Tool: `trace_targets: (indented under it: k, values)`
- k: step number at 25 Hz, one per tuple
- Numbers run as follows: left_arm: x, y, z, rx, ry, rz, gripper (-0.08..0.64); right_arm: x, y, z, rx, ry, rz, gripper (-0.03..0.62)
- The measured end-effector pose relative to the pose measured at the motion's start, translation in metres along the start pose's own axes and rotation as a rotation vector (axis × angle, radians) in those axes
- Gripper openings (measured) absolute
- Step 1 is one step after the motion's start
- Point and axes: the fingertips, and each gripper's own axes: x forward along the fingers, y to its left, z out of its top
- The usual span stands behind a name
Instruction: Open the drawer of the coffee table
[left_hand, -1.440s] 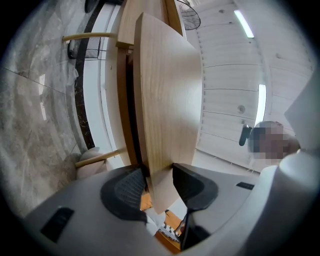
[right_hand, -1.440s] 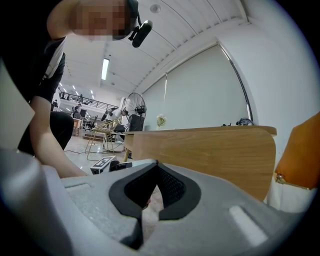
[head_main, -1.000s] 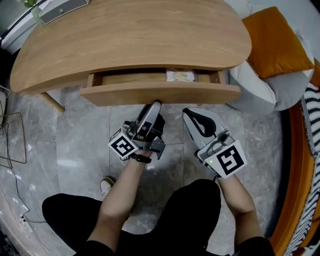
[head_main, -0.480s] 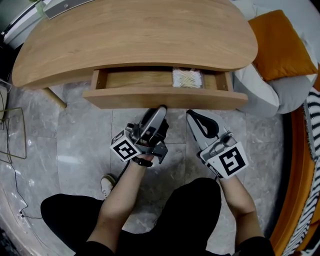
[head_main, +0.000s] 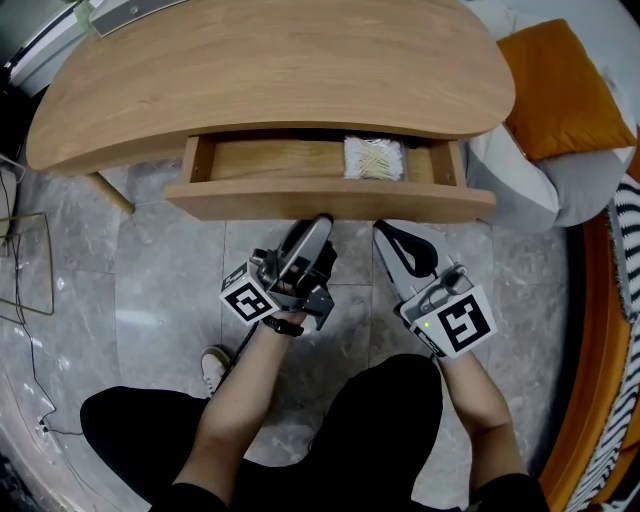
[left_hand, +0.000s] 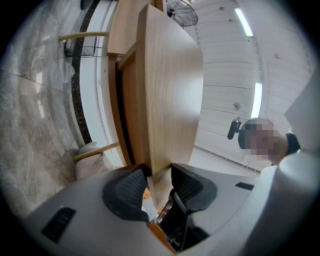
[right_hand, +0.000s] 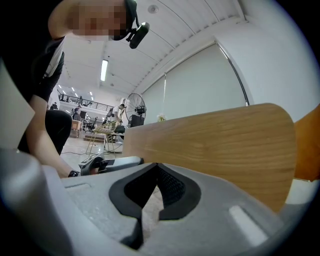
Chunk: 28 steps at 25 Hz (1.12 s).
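**Drawer part-way out, left claw on its front**

We see the drawer (head_main: 200, 160) of the coffee table (head_main: 270, 60) pulled out from under the curved top, far enough that a band of its inside lies open to us from above. By our reading the opening itself is done in the main. What may be left is more travel, and we cannot tell how far the drawer can run. After that comes only letting go.

Our left gripper (head_main: 321, 219) reaches up from below to the lower edge of the drawer front (head_main: 330, 198). In the left gripper view the wooden panel stands between the two pads, which close against it on either side, so this claw is clamped on the panel. Our right gripper (head_main: 384, 229) sits just beside it, below the same edge. Its jaws meet at the tips with nothing between them, and it plays no part in the pull.

Inside the drawer, towards its right end, lies a packet of pale sticks (head_main: 374, 158). The rest of the drawer's floor that we can see is bare wood.
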Motion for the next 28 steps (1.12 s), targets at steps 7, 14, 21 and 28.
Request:
trace_targets:
  k: [7, 14, 21, 28]
  values:
    - [-0.0029, 0.0003, -0.0032, 0.001, 0.009, 0.002, 0.133, 0.001, -0.0002, -0.0007, 0.006, -0.009, 0.006, 0.003]
    - [-0.0061, 0.0045, -0.0053, -0.003, 0.013, 0.004, 0.146, 0.0013, -0.0021, -0.0018, 0.011, -0.002, 0.004, 0.003]
    - [-0.005, 0.0036, -0.0058, 0.005, 0.028, -0.032, 0.153, 0.0006, -0.0016, -0.0058, 0.019, 0.0, -0.003, 0.003]
    - [-0.0037, 0.0002, -0.0084, 0.018, 0.059, -0.058, 0.202, 0.0037, -0.0009, -0.0089, 0.017, 0.012, 0.0, 0.003]
